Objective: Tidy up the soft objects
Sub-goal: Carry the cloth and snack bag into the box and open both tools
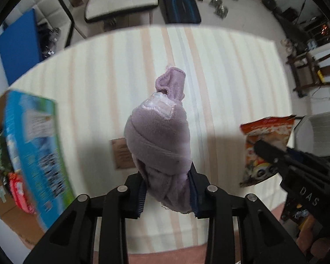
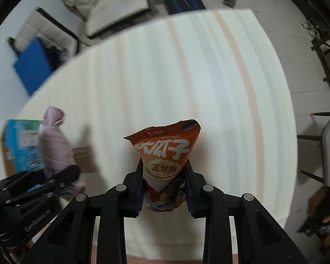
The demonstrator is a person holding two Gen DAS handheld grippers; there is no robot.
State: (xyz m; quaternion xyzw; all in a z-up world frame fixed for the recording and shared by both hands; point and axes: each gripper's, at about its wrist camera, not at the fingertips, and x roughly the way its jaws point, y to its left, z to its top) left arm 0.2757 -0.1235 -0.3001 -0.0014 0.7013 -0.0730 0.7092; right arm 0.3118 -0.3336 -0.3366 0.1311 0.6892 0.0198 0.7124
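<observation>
My left gripper (image 1: 167,191) is shut on a lilac fleece mitten (image 1: 159,140) and holds it upright above the striped tablecloth (image 1: 231,70). The mitten also shows in the right wrist view (image 2: 54,145), at the left. My right gripper (image 2: 164,189) is shut on an orange snack bag (image 2: 165,154) with white lettering and holds it above the tablecloth (image 2: 187,66). That bag shows in the left wrist view (image 1: 264,149) at the right, with the right gripper's black body below it.
A blue and green box (image 1: 35,149) stands in an open cardboard carton (image 1: 2,198) at the left, with a red packet (image 1: 19,189) inside. A brown flap (image 1: 122,154) lies on the cloth. Chairs, a blue mat and dumbbells are on the floor beyond.
</observation>
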